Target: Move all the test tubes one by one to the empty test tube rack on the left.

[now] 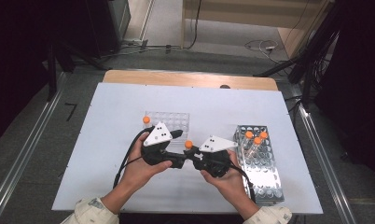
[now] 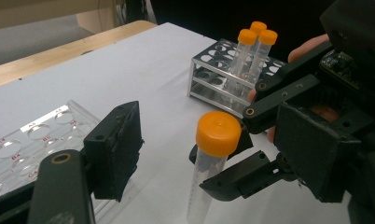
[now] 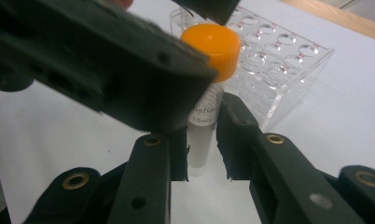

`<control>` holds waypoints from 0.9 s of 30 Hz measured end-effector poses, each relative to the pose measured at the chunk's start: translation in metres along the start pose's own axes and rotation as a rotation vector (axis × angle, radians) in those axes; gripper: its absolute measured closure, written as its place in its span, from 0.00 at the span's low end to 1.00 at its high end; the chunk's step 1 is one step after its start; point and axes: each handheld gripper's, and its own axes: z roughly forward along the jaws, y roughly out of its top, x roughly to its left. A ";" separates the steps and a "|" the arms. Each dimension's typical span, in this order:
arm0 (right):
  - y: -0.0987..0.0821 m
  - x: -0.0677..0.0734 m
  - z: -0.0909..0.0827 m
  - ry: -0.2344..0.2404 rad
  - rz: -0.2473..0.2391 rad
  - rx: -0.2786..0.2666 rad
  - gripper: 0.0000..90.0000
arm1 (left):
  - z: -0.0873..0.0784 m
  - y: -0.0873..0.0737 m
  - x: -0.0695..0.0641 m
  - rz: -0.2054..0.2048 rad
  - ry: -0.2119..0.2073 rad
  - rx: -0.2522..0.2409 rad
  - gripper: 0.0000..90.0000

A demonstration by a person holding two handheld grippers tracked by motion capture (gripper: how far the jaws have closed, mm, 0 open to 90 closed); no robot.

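Note:
A clear tube with an orange cap stands upright above the middle of the white board, with my right gripper shut on its body. In the right gripper view both pads press the tube just under its printed label, at my right gripper. My left gripper comes in from the left. Its jaws stand wide on either side of the tube without touching it. The right gripper shows there too, clamped on the tube below the cap.
A clear plastic rack stands just behind the grippers, with one orange-capped tube at its left corner. A metal rack at the right holds three orange-capped tubes. The white board covers a wooden table.

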 end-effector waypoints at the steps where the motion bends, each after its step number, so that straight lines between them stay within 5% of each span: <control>1: 0.000 0.000 0.001 0.002 0.000 -0.002 0.80 | 0.001 -0.001 -0.001 0.006 0.005 -0.001 0.31; 18: 0.001 0.002 0.004 0.007 -0.002 -0.001 0.80 | 0.000 -0.004 -0.001 0.002 0.000 -0.015 0.77; 25: 0.001 0.002 0.003 0.008 -0.002 -0.005 0.78 | -0.002 -0.004 0.001 -0.003 -0.003 -0.020 0.79; 27: 0.001 0.003 0.002 0.012 0.004 -0.018 0.66 | -0.004 -0.002 0.003 -0.009 0.000 -0.030 0.79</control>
